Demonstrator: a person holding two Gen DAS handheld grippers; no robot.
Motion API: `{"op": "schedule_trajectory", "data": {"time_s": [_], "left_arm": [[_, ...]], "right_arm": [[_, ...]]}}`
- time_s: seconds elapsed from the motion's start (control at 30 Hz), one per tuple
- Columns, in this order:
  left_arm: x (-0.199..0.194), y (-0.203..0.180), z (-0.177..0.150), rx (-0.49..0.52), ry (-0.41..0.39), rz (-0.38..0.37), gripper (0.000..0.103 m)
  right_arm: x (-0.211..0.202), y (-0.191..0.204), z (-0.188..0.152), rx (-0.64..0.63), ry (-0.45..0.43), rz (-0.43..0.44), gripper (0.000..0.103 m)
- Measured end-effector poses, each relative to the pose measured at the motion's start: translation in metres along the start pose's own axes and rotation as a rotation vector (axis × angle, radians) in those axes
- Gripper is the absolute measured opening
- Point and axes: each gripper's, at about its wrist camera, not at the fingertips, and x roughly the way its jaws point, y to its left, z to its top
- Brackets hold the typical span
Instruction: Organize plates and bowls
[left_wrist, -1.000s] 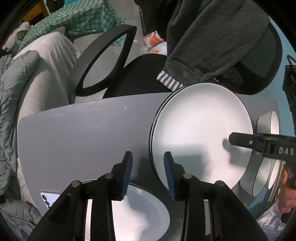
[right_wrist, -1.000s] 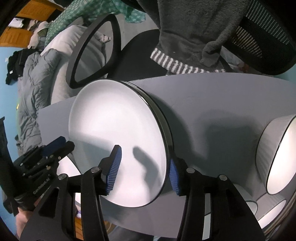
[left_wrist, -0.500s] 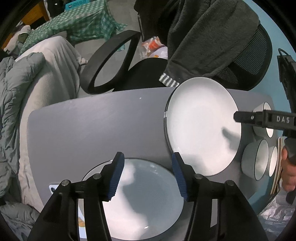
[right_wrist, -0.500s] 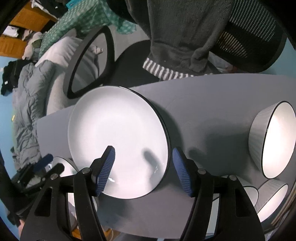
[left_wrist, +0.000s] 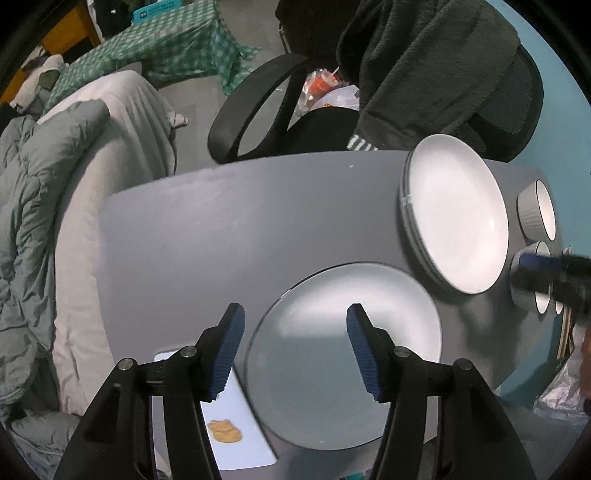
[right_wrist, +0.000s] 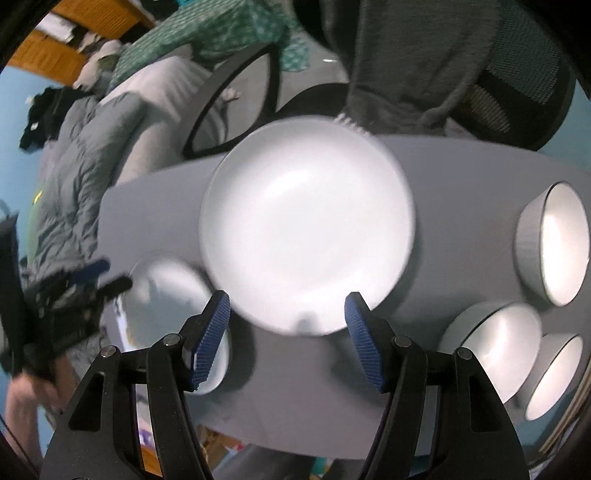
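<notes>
Grey table (left_wrist: 229, 229): single plate (left_wrist: 343, 350) below spread left gripper (left_wrist: 295, 347).

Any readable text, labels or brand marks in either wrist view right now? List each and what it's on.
None readable.
Teal box at the top of the left wrist view: pale print, too small to read.
Right gripper seen in the left wrist view: motion-blurred, any lettering on it illegible.
Pale card on the table: an orange figure, no words.
Right wrist view: no text visible.
</notes>
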Motion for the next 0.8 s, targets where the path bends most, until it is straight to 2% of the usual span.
{"op": "schedule_trajectory", "data": {"time_s": [0.3, 0.57, 0.73, 0.77, 0.8], "left_arm": [[0.020, 0.020, -0.013, 0.014, 0.033, -0.020, 0.059], [0.037, 0.020, -0.020, 0.035, 0.073, -0.050, 0.059], [0.044, 0.019, -0.024, 0.045, 0.094, -0.073, 0.059], [0.045, 0.019, -0.024, 0.043, 0.100, -0.075, 0.058], [0.046, 0.019, -0.024, 0.039, 0.105, -0.083, 0.054]], "right_arm": [[0.040, 0.040, -0.039, -0.077, 0.093, 0.047, 0.066], [0.079, 0.053, -0.047, -0.054, 0.115, 0.083, 0.065], [0.091, 0.060, -0.051, -0.053, 0.109, 0.092, 0.062], [0.092, 0.062, -0.051, -0.053, 0.106, 0.094, 0.060], [0.095, 0.064, -0.051, -0.054, 0.103, 0.096, 0.054]]}}
